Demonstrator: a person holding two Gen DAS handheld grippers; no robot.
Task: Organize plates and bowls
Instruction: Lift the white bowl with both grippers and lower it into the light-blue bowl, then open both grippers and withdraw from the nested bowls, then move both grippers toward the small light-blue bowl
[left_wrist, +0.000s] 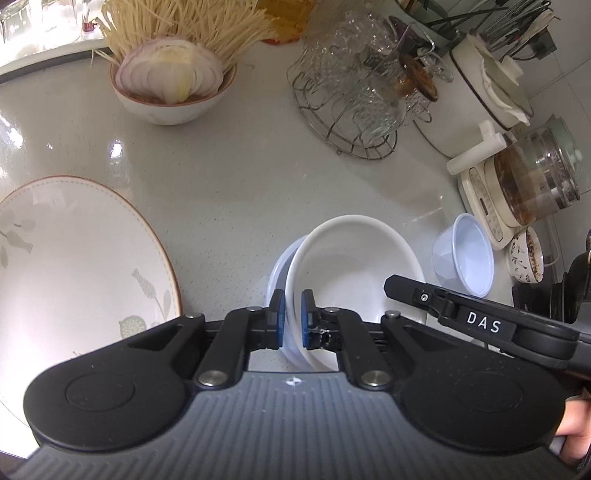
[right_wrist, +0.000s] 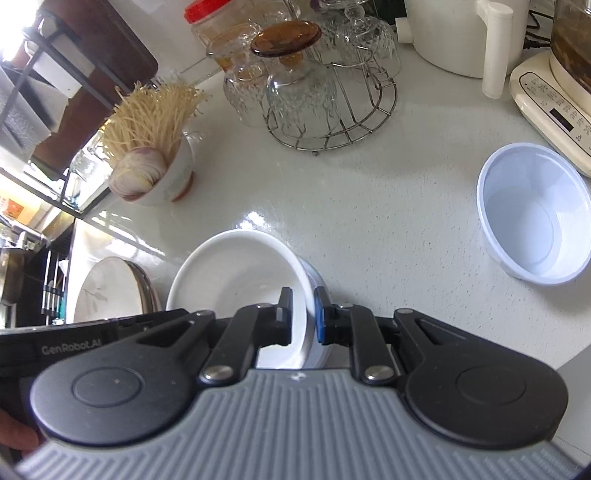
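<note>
The white bowl (left_wrist: 354, 269) sits low and centre in both wrist views, tilted and nested in a pale bluish bowl (left_wrist: 277, 273) beneath it. Both grippers straddle its rim from opposite sides. The left gripper (left_wrist: 291, 321) has its jaws nearly closed — one pad inside the near rim, one outside, between the two bowls — so it appears to pinch the white bowl's wall alone. The right gripper (right_wrist: 302, 317) has one pad inside and one outside, possibly around both walls; whether the pads press or merely bracket I cannot tell.

The move ahead likely turns on this: the rim runs across each pair of jaws, so a straight lift should part or carry the stack. A second plastic bowl (right_wrist: 535, 218) lies well apart at the right, and a patterned plate (left_wrist: 74, 266) rests on the surface (left_wrist: 229, 184) at the left edge.
</note>
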